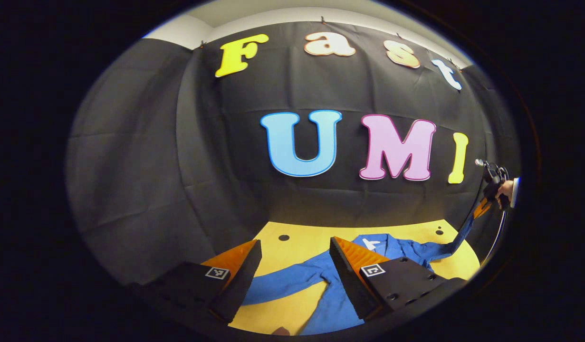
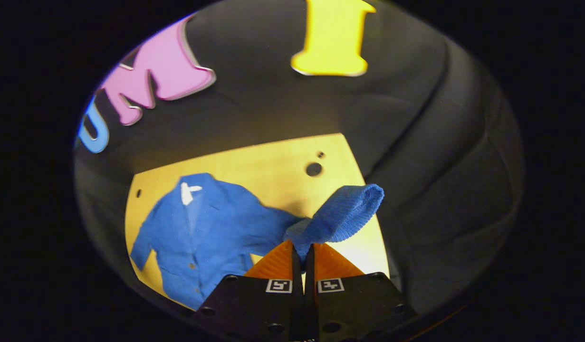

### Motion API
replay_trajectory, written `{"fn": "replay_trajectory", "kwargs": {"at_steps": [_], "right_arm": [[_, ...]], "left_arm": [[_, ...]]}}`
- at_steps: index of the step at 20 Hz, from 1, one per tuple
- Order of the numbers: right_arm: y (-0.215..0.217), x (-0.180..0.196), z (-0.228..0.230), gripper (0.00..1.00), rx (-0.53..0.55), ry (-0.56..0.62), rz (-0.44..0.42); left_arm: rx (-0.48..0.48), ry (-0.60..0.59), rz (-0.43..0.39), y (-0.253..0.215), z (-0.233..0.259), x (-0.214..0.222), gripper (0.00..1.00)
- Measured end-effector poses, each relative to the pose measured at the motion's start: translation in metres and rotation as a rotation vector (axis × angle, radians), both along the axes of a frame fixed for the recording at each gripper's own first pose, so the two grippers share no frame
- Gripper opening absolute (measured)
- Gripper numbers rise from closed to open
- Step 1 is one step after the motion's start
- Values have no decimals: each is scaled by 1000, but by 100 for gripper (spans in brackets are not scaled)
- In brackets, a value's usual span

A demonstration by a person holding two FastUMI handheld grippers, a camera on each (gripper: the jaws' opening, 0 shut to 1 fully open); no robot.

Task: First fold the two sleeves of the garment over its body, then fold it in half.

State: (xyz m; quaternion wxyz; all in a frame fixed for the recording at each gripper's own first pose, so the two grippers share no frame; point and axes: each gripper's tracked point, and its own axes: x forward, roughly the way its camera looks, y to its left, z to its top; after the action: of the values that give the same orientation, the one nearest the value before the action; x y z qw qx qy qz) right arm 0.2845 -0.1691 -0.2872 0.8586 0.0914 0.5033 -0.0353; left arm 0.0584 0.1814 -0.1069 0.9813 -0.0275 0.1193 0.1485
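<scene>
A blue button-up garment (image 2: pixel 211 228) lies spread on the yellow table (image 2: pixel 273 164), collar and white label toward the far side. My right gripper (image 2: pixel 302 251) is shut on the cuff of one sleeve (image 2: pixel 342 213), holding it lifted above the table's right side. In the left gripper view that sleeve (image 1: pixel 456 240) stretches up from the garment (image 1: pixel 404 247) to the right gripper (image 1: pixel 482 207), held by a hand (image 1: pixel 507 189). My left gripper (image 1: pixel 296 246) hangs open above the other sleeve (image 1: pixel 285 280), with nothing between its fingers.
The table (image 1: pixel 297 237) has small round holes near its far corners (image 2: pixel 314 169). Black cloth walls close in behind and on both sides. Bare tabletop shows beyond the collar and to the garment's right.
</scene>
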Motion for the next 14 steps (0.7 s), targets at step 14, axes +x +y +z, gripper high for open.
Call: {"fn": "replay_trajectory", "kwargs": {"at_steps": [14], "right_arm": [[381,34,-96,5,271,114,434]], "left_arm": [[3,37,290,93,-31,-104,83]]}}
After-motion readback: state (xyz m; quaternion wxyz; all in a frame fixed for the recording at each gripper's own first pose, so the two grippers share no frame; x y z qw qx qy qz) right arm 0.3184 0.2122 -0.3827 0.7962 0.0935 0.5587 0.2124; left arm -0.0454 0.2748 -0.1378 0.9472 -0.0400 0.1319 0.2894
